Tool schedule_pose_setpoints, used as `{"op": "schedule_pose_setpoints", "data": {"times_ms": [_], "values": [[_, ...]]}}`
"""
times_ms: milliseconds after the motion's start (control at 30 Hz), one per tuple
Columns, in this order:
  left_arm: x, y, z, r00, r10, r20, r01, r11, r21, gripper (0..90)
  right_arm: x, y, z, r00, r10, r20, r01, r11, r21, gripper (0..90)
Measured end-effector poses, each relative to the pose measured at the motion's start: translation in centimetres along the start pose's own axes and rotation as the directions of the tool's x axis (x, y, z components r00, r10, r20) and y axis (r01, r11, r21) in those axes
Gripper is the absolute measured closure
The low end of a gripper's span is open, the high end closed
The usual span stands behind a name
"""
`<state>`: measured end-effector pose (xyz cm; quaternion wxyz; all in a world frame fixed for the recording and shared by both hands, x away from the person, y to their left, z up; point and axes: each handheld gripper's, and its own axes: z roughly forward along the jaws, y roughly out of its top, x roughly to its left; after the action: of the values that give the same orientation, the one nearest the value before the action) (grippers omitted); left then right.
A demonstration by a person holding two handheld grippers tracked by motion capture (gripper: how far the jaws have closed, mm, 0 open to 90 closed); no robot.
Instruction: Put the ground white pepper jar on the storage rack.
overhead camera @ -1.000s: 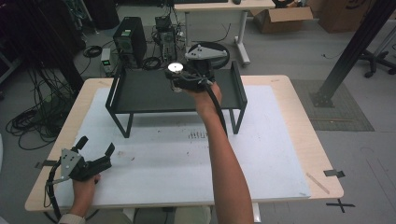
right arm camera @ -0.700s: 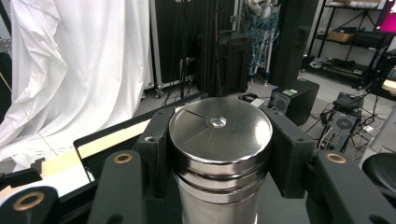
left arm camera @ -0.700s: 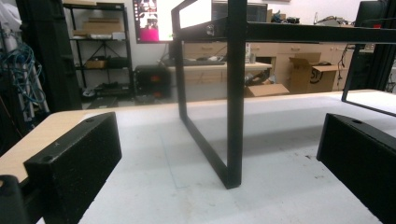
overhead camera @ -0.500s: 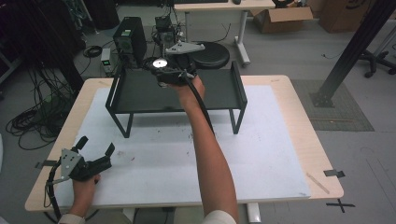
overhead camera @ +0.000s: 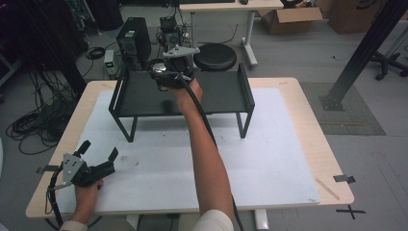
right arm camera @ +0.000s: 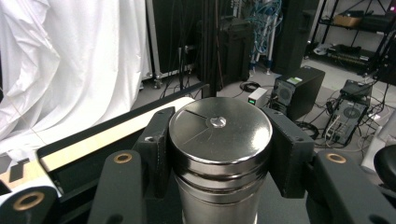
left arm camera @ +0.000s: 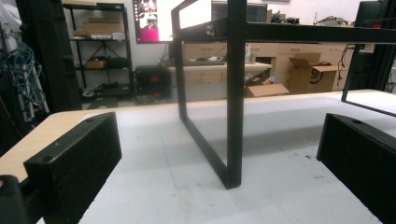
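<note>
1. At the lower left of the high view, the left hand-held gripper point(overhead camera: 98, 161) rests on the white-covered wooden surface point(overhead camera: 269, 159), its jaws spread apart with nothing between them.
2. In the left gripper view, the black metal leg frame point(left arm camera: 232, 116) of the raised shelf stands upright beyond those open jaws.
3. At the upper middle of the high view, the right hand-held gripper point(overhead camera: 161, 77) sits over the black metal raised shelf point(overhead camera: 219, 94).
4. Its jaws are clamped on either side of a shiny cylindrical steel canister point(right arm camera: 219, 154), upright, with a flat polished lid marked by a small centre dimple and thin radial lines.
</note>
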<state>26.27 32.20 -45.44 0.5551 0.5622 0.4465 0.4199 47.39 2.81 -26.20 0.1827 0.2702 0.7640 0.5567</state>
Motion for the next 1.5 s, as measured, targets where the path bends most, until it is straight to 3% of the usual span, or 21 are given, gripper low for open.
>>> {"op": "schedule_pose_setpoints", "data": {"times_ms": [433, 867, 1133, 1333, 1367, 1500], "values": [[0.0, 0.0, 0.0, 1.0000, 0.000, 0.000, 0.000, 1.0000, -0.001, 0.3, -0.7, -2.3, 1.9, 0.9970, 0.076, 0.014, -0.077, 0.994, 0.076, 48.7], [0.0, 0.0, 0.0, 1.0000, 0.001, 0.000, -0.001, 1.0000, -0.002, 0.3, -0.7, -2.5, 1.9, 0.9973, 0.073, 0.007, -0.074, 0.994, 0.085, 48.5], [0.0, 0.0, 0.0, 1.0000, 0.001, -0.001, -0.001, 1.0000, -0.002, 0.2, -0.8, -2.9, 1.6, 0.9973, 0.074, -0.003, -0.073, 0.995, 0.064, 47.8], [0.0, 0.0, 0.0, 1.0000, 0.001, -0.001, -0.001, 1.0000, -0.002, 0.2, -0.9, -2.9, 1.3, 0.9963, 0.086, -0.003, -0.086, 0.995, 0.042, 38.2], [0.0, 0.0, 0.0, 1.0000, 0.001, 0.000, -0.001, 1.0000, -0.002, 0.2, -0.9, -2.9, 1.2, 0.9955, 0.095, 0.005, -0.095, 0.995, 0.034, 32.7], [0.0, 0.0, 0.0, 1.0000, 0.001, 0.000, -0.001, 1.0000, -0.004, 0.2, -1.2, -2.9, 0.9, 0.9936, 0.112, 0.013, -0.113, 0.993, 0.027, 24.9]]}}
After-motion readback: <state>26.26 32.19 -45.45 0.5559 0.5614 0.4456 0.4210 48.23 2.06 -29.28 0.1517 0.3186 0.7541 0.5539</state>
